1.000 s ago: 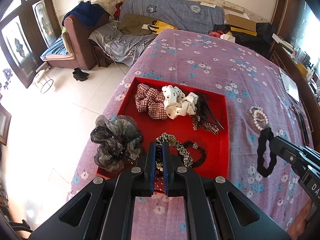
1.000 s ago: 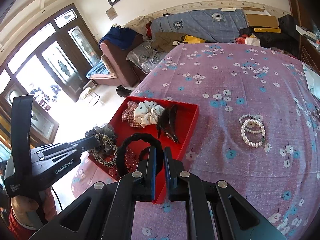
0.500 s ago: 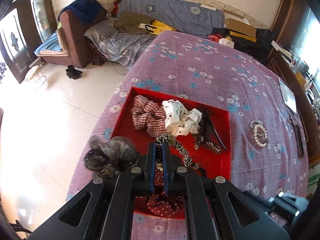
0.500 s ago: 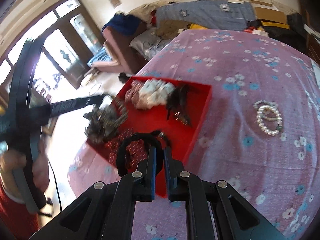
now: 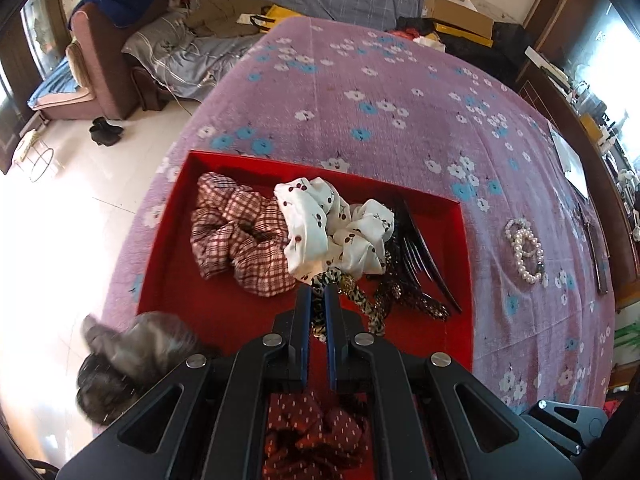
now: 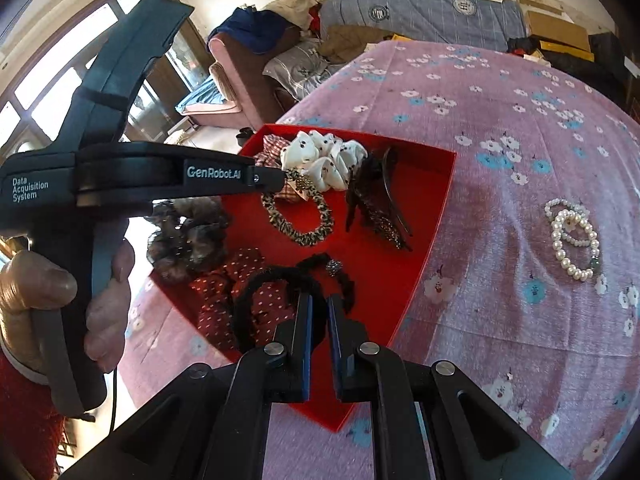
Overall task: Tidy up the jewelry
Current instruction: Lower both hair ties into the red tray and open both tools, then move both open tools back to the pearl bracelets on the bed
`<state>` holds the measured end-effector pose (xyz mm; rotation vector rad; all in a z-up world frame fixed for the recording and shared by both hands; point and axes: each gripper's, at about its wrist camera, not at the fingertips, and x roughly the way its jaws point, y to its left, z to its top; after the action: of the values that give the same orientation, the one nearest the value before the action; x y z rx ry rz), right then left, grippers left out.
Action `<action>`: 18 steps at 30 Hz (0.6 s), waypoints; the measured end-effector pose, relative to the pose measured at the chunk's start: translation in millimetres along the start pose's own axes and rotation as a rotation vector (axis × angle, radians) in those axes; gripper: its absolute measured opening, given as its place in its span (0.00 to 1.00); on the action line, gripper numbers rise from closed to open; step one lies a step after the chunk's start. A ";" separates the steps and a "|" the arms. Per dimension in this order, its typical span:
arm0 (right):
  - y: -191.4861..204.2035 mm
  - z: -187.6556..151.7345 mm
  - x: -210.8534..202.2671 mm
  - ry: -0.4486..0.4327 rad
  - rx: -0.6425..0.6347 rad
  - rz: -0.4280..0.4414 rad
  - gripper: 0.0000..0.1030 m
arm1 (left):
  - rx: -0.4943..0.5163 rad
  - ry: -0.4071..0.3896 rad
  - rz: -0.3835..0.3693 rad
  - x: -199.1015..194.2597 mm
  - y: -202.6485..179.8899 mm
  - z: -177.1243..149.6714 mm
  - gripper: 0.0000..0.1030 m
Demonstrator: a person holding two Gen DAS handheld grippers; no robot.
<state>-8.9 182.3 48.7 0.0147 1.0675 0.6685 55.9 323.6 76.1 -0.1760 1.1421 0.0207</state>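
A red tray (image 5: 460, 276) (image 6: 436, 216) lies on the purple floral cloth with several hair ties in it. My left gripper (image 5: 318, 300) (image 6: 280, 180) is shut on a leopard-print hair band (image 6: 298, 220) (image 5: 362, 300) and holds it over the tray's middle. My right gripper (image 6: 318, 308) is shut on a black fuzzy hair band (image 6: 248, 300) over the tray's near corner. Pearl bracelets (image 5: 524, 248) (image 6: 572, 236) lie on the cloth right of the tray.
In the tray lie a plaid scrunchie (image 5: 236, 236), a white cherry scrunchie (image 5: 320, 220) (image 6: 324, 156), black clips (image 5: 416, 264) (image 6: 376, 196) and a red dotted scrunchie (image 5: 316, 432) (image 6: 224, 292). A grey sheer scrunchie (image 5: 128, 360) (image 6: 184, 236) hangs over the left edge. A sofa stands beyond.
My left gripper has moved forward over the tray with the leopard band. My right gripper has carried the black band left, over the tray's near corner.
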 end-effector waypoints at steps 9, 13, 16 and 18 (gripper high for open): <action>3.4 -3.2 21.5 0.049 -0.026 -0.015 0.09 | 0.035 0.041 0.076 23.9 -0.1 -0.5 0.06; 5.8 -4.1 25.2 0.059 -0.039 -0.019 0.10 | 0.008 0.051 0.073 23.8 7.9 -2.8 0.06; 5.9 -4.3 26.4 0.059 -0.037 -0.024 0.10 | 0.002 0.030 0.074 15.8 9.9 -3.2 0.06; 5.0 -4.4 26.5 0.060 -0.028 -0.027 0.10 | 0.001 0.019 0.079 8.7 9.9 -4.4 0.07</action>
<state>-6.8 198.6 26.9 -0.0446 1.1142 0.6630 54.5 332.0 65.1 -0.1301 1.1673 0.0879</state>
